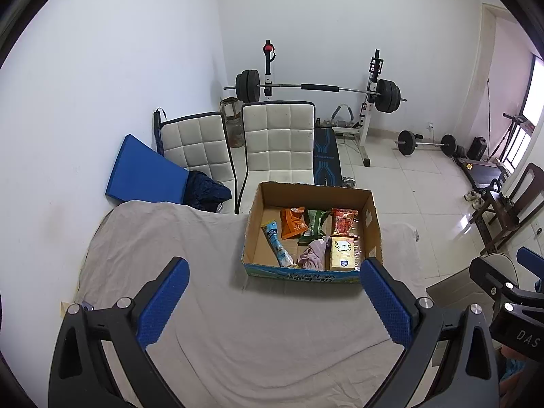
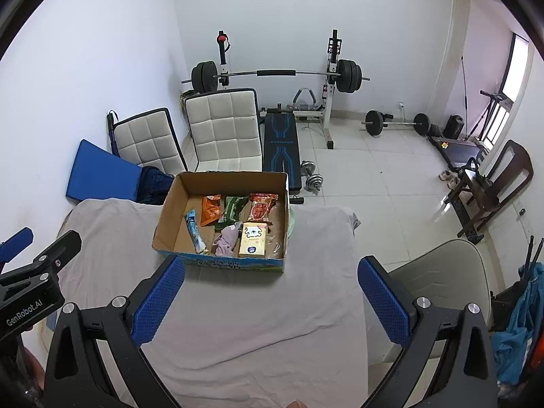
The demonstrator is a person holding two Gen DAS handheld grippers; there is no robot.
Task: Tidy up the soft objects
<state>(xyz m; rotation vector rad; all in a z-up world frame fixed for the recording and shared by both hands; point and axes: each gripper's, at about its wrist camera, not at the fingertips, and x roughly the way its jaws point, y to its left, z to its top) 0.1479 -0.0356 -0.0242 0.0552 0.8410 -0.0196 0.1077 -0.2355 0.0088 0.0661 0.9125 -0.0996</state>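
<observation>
An open cardboard box (image 1: 257, 217) (image 2: 169, 209) stands at the far side of a table under a grey cloth (image 1: 190, 289) (image 2: 255, 306). Inside lie an orange packet (image 1: 293, 222) (image 2: 209, 209), a green packet (image 1: 314, 224) (image 2: 232, 210), a red packet (image 1: 343, 222) (image 2: 260, 209), a blue tube (image 1: 277, 243) (image 2: 194, 229), a pink cloth (image 1: 314, 253) (image 2: 227, 239) and a yellow tissue pack (image 1: 342, 253) (image 2: 253, 239). My left gripper (image 1: 273, 301) is open and empty, short of the box. My right gripper (image 2: 272, 299) is open and empty, also short of it.
Two white padded chairs (image 1: 278, 142) (image 2: 224, 129) and a blue mat (image 1: 146, 170) (image 2: 102, 173) stand behind the table. A barbell rack (image 1: 316, 88) (image 2: 275, 74), bench and dumbbells (image 2: 311, 175) fill the tiled floor. A grey chair (image 2: 442, 272) stands at the table's right.
</observation>
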